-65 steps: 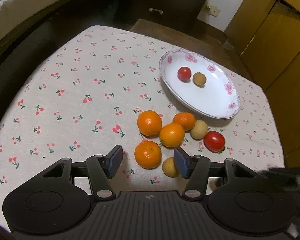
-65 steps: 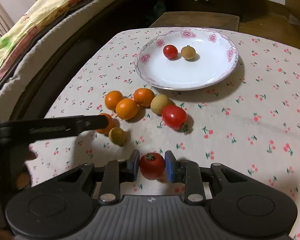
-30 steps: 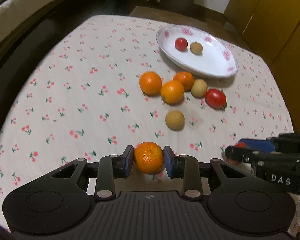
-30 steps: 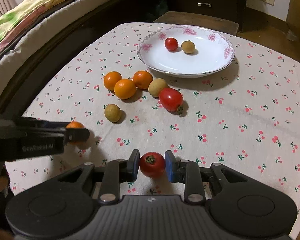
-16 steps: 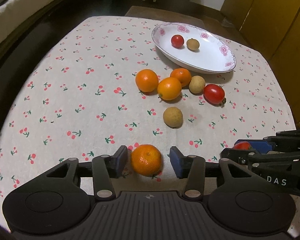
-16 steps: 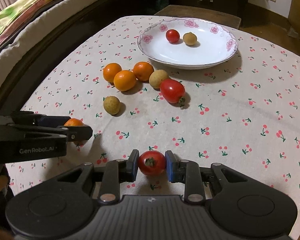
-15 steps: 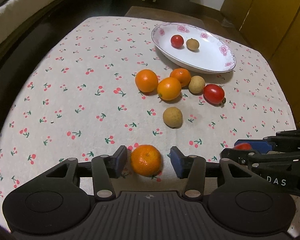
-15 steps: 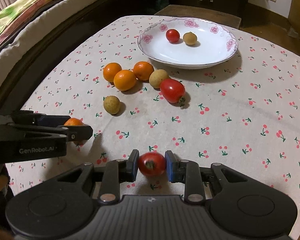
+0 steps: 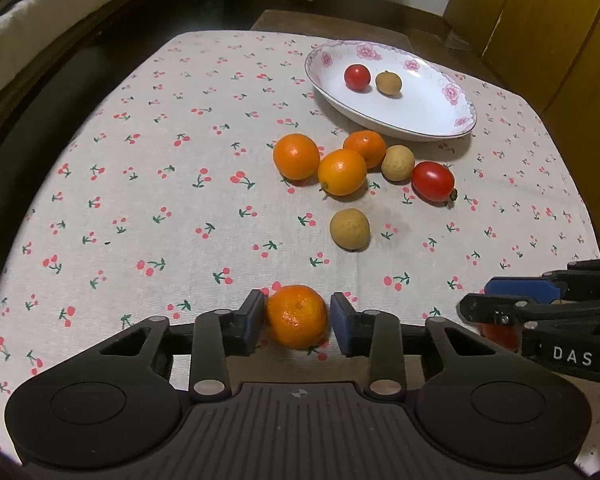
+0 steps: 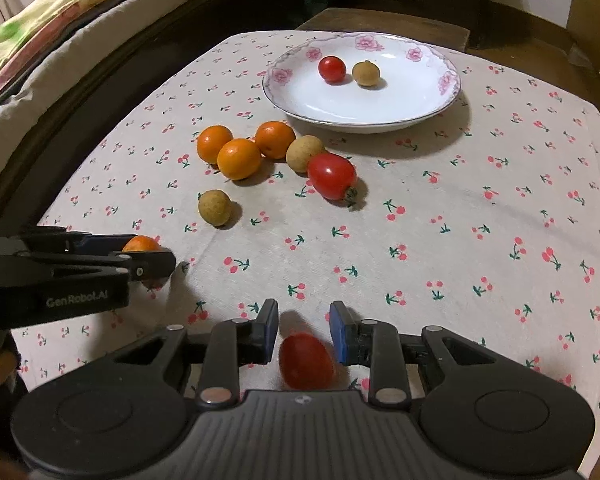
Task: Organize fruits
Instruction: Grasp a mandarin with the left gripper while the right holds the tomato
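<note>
**Cherry-print desk, a fruit in each hand-held gripper**

Cream cloth printed with red cherries (image 9: 160,200) covers the desk, with a bed under a bright quilt (image 10: 60,20) on one side and yellow wooden cupboards (image 9: 540,20) on the other.

The left hand-held gripper (image 9: 298,316) is closing on a round orange mandarin (image 9: 297,322) that sits on the cloth between its blue pads. One pad is against the peel and the other is a sliver off it.

The right hand-held gripper (image 10: 304,330) is set narrow. A red oval tomato (image 10: 307,360) fills the gap between its fingers, blurred and sitting behind the pad tips, towards the gripper's body.

Ahead of the left hand-held gripper lies a lone tan longan (image 9: 349,229). Beyond it is a tight cluster of three more orange mandarins (image 9: 342,172), a second tan longan (image 9: 397,162) and a larger red tomato (image 9: 433,181).

Farthest ahead stands a white plate with pink flowers on its rim (image 9: 420,108). It holds a small red cherry tomato (image 9: 357,77) and a brown longan (image 9: 388,82) side by side.
</note>
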The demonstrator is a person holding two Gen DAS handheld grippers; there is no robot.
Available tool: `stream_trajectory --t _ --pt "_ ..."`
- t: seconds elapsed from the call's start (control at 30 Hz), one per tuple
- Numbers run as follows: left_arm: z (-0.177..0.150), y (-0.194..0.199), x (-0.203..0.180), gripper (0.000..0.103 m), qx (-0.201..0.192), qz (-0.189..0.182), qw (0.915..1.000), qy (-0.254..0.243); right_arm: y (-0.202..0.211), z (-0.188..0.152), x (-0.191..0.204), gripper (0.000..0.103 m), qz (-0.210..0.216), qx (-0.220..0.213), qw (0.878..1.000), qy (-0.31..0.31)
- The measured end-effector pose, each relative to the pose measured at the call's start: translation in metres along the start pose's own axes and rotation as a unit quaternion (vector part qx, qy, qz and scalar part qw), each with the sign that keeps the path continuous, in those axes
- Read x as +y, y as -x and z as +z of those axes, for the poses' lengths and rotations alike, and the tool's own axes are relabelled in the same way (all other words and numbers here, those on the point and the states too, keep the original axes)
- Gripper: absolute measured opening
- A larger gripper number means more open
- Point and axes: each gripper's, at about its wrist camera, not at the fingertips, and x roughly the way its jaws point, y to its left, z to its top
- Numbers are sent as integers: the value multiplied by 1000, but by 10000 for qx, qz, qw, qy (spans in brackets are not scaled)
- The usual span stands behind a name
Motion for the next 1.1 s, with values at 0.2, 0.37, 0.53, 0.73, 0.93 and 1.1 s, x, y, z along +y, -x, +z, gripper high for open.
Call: stream_trajectory --t 0.2,0.37,0.53,0.73,0.93,1.1 --pt "-1 1 0 41 -2 -6 10000 -14 12 -2 -7 29 31 -161 9996 -236" --pt "-1 2 -1 41 -3 -61 10000 -13 17 -3 -14 30 23 -203 9989 -420" --pt "0 5 -1 41 -49 -116 9999 -15 15 -7 -8 30 101 -127 9991 -380" --pt "-1 5 -3 41 -42 -137 9999 -45 12 -10 -1 34 108 -24 9997 -214" --pt "-2 3 -6 41 8 -132 9999 -103 9 -13 1 34 -42 65 10000 -39" --pt "-1 1 -7 41 10 -107 9998 -143 9 -14 4 31 -107 87 9999 37"
